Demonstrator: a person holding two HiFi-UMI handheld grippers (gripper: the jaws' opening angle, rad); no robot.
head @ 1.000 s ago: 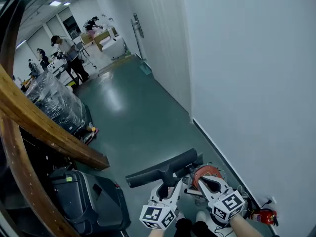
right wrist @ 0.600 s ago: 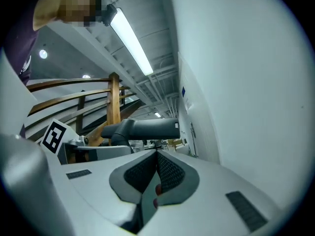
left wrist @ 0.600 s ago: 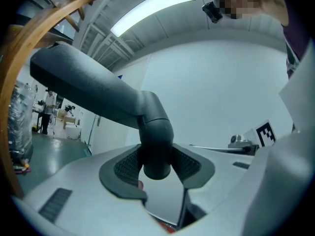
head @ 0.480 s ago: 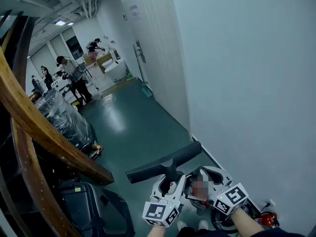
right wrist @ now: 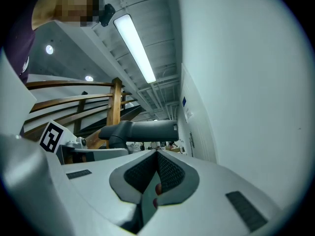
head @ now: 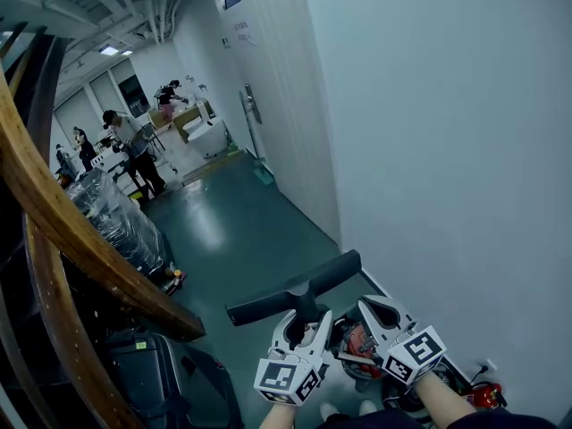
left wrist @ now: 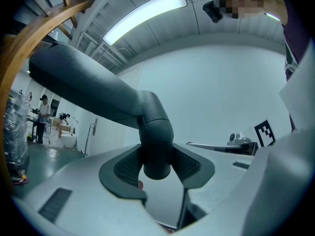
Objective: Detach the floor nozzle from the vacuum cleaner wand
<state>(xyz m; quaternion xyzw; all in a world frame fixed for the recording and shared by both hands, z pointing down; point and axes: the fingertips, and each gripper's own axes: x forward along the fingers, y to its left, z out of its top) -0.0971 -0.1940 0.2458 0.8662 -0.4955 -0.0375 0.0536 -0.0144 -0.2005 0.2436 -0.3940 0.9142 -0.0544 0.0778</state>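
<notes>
A corridor with a dark green floor (head: 241, 231) runs along a white wall (head: 447, 150) that fills the right of the head view. A curved wooden handrail (head: 80, 239) sweeps down the left side, and people (head: 125, 141) stand by a plastic-wrapped pallet (head: 116, 213) in the upper left. At the bottom centre of that view the left tool (head: 307, 318) pinches the short neck of the dark grey floor nozzle (head: 295, 291), whose long head lies crosswise above both tools, its right end tilted higher. The right tool (head: 366, 307) sits just to the right of the nozzle's neck, apart from it. A red part of the vacuum cleaner (head: 357, 340) shows low between the tools, mostly hidden. Only the head view shows the floor and that red part. The left gripper view looks upward: the left tool (left wrist: 156, 166) has its ribbed pads pressed on either side of the floor nozzle's (left wrist: 98, 97) round neck, with a ceiling light strip (left wrist: 142, 14) overhead and the other tool's marker cube (left wrist: 265, 132) at the right edge. The right gripper view shows the right tool (right wrist: 156, 173) with its pads pressed together on nothing, and the floor nozzle (right wrist: 142, 131) beyond and slightly left of its tips, not touching.
</notes>
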